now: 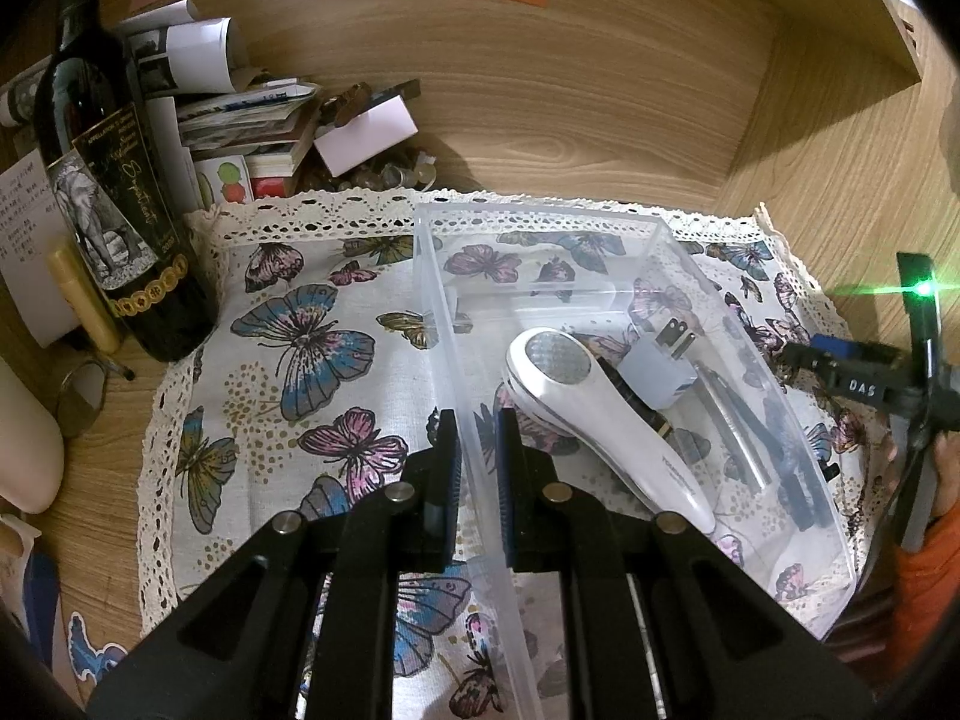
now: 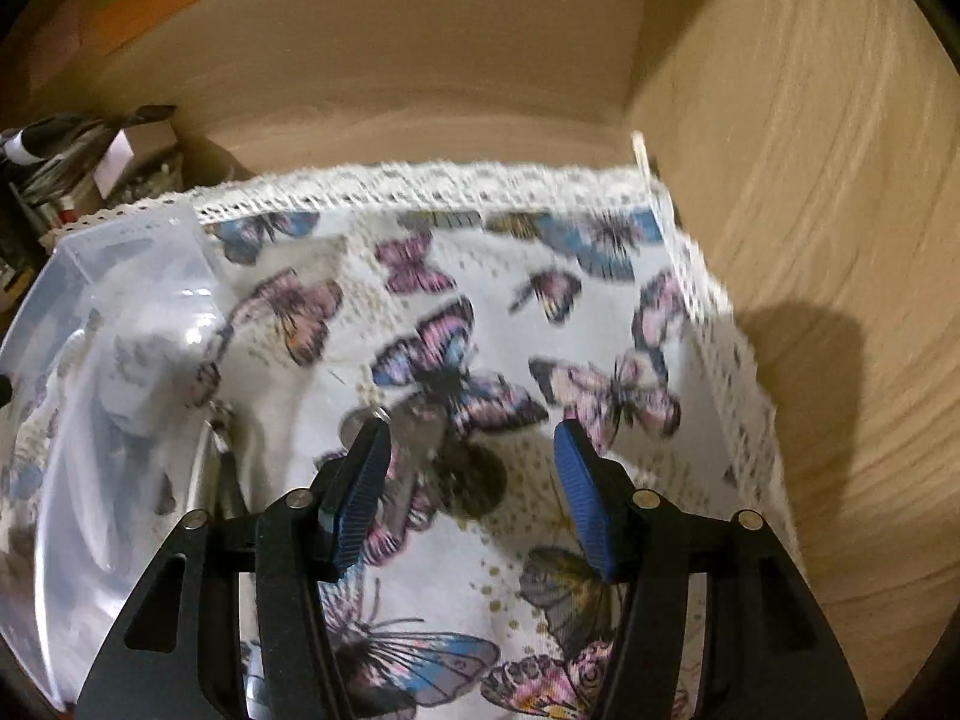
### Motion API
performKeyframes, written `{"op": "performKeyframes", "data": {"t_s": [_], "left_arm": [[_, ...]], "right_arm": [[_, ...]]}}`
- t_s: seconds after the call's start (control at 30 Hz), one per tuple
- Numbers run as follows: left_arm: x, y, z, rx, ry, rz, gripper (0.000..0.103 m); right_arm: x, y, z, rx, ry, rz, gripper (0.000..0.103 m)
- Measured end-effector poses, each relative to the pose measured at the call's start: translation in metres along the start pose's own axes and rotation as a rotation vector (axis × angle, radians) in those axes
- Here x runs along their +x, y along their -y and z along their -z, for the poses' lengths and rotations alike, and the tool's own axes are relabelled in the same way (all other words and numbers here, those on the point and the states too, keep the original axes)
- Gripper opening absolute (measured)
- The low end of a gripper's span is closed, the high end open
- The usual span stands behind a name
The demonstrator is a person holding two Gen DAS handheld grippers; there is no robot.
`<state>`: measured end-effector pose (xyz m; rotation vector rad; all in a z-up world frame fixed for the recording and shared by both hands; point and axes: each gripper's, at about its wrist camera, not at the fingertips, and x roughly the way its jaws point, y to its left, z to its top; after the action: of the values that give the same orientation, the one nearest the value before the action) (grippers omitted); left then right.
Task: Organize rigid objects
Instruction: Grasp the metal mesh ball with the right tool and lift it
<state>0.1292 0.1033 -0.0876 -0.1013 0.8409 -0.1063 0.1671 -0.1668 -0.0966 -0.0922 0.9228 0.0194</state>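
Observation:
A clear plastic bin (image 1: 600, 222) stands on a butterfly-print cloth (image 1: 300, 330). Inside lie a white handheld device (image 1: 606, 420), a white plug adapter (image 1: 660, 372) and dark slim tools (image 1: 774, 456). My left gripper (image 1: 478, 480) is shut on the bin's left wall, one finger inside and one outside. My right gripper (image 2: 471, 480) is open above the cloth (image 2: 540, 330), to the right of the bin (image 2: 120, 330). A small metal object (image 2: 420, 438) lies on the cloth between its fingers, blurred. The right gripper also shows in the left wrist view (image 1: 852, 378) at the bin's right.
A dark wine bottle (image 1: 108, 198) stands at the cloth's left edge, with a yellow tube (image 1: 84, 300) and glasses (image 1: 84, 396) beside it. A pile of papers and boxes (image 1: 258, 120) sits behind. Wooden walls (image 1: 600, 90) close off the back and the right (image 2: 810, 240).

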Motion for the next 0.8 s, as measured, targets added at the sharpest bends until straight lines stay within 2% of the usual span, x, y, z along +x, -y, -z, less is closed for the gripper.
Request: {"op": "performKeyframes", "data": {"t_s": [0.2, 0.27, 0.33, 0.53, 0.8], "left_arm": [[0.000, 0.001, 0.000, 0.002, -0.001, -0.006, 0.010], [0.001, 0.001, 0.000, 0.001, 0.000, -0.006, 0.010], [0.000, 0.001, 0.000, 0.001, 0.002, -0.009, 0.010], [0.000, 0.002, 0.001, 0.000, 0.001, -0.008, 0.010], [0.000, -0.001, -0.001, -0.011, 0.000, 0.005, 0.010]], "right_arm": [[0.017, 0.004, 0.008, 0.023, -0.056, -0.027, 0.053], [0.020, 0.006, 0.008, 0.030, -0.055, -0.033, 0.045], [0.020, 0.006, 0.007, 0.021, -0.046, -0.040, 0.031], [0.004, 0.003, 0.005, -0.008, 0.003, -0.021, 0.031], [-0.038, -0.014, -0.011, -0.054, 0.099, -0.021, 0.031]]}}
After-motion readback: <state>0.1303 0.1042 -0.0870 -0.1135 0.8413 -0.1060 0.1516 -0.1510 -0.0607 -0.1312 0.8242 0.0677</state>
